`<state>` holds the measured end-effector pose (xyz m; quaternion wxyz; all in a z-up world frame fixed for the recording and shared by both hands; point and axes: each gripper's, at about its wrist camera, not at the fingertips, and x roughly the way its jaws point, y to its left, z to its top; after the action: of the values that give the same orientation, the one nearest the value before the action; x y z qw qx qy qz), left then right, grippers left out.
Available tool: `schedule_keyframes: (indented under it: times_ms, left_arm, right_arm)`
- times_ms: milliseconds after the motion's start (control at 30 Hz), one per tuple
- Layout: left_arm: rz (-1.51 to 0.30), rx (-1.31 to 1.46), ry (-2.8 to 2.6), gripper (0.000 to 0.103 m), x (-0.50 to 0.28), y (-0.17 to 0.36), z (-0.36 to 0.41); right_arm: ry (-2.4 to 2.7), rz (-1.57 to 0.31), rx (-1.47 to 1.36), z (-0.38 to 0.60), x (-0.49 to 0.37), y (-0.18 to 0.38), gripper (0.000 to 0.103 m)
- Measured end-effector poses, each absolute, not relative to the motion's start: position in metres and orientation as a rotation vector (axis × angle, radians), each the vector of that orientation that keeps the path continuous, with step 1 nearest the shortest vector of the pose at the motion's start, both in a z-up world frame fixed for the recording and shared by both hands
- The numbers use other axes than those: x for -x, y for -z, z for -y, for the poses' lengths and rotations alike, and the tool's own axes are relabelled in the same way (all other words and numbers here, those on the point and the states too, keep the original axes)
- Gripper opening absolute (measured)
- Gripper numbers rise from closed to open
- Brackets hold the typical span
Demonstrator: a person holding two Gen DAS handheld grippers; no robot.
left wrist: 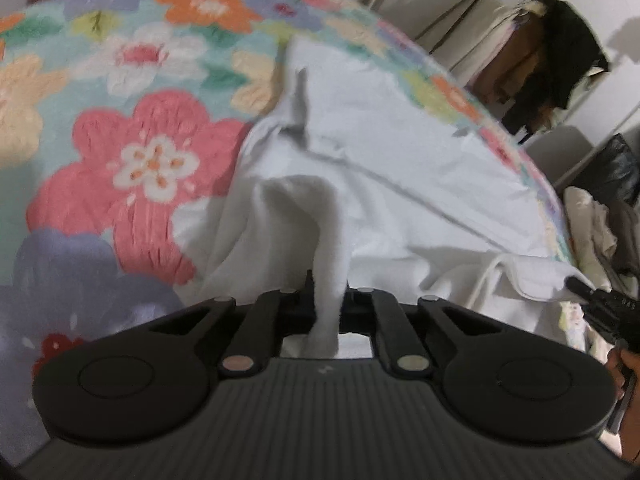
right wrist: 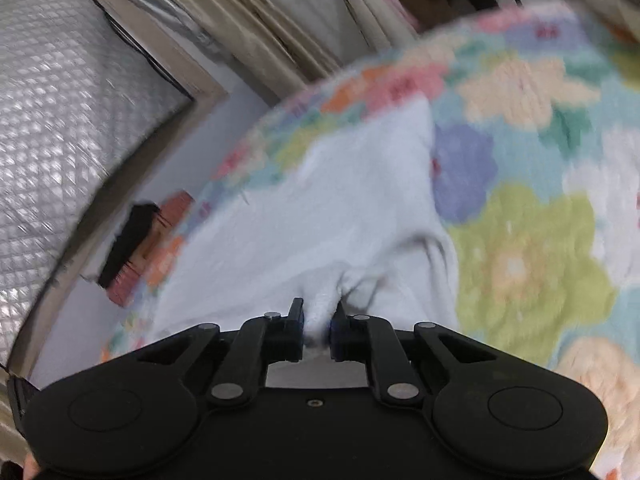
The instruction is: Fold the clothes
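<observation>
A white garment (left wrist: 380, 160) lies spread on a bed with a flowered blanket (left wrist: 132, 152). My left gripper (left wrist: 326, 300) is shut on a bunched fold of it, which rises in a ridge from between the jaws. In the right wrist view the same white garment (right wrist: 320, 216) stretches away over the flowered blanket (right wrist: 532, 264), and my right gripper (right wrist: 318, 320) is shut on a gathered edge of the cloth. The right gripper's black tip (left wrist: 580, 286) shows at the garment's right corner in the left wrist view, with a hand (left wrist: 618, 364) behind it.
A clothes rack with hanging dark and pale garments (left wrist: 552, 60) stands beyond the bed's far edge. A pile of pale cloth (left wrist: 592, 220) lies to the right of the bed. A quilted silver panel (right wrist: 68, 120) and curtains (right wrist: 248, 20) border the bed's left side.
</observation>
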<state>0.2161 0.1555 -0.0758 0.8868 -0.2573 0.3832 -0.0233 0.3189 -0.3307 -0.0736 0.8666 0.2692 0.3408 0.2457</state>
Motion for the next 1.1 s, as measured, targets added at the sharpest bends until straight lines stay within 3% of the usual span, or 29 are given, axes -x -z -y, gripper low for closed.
schedule_keyframes:
  times_ms: [167, 500, 867, 1033, 1100]
  left_arm:
    - [-0.699, 0.537, 0.084, 0.006, -0.206, 0.053, -0.158]
    - [-0.682, 0.700, 0.102, 0.005, -0.197, 0.060, -0.181]
    - [-0.694, 0.729, 0.142, 0.005, -0.305, 0.012, -0.209]
    - [-0.692, 0.725, 0.053, 0.002, -0.369, 0.011, -0.218]
    - [-0.735, 0.607, 0.043, 0.002, -0.401, 0.007, -0.210]
  right_arm:
    - [-0.522, -0.608, -0.561, 0.337, -0.298, 0.043, 0.015]
    - [-0.489, -0.613, -0.568, 0.356, -0.295, 0.031, 0.015]
    - [-0.455, -0.614, -0.294, 0.322, -0.354, -0.031, 0.014]
    - [-0.381, -0.665, -0.323, 0.314, -0.412, -0.025, 0.014]
    - [-0.371, -0.717, -0.360, 0.314, -0.439, -0.016, 0.014]
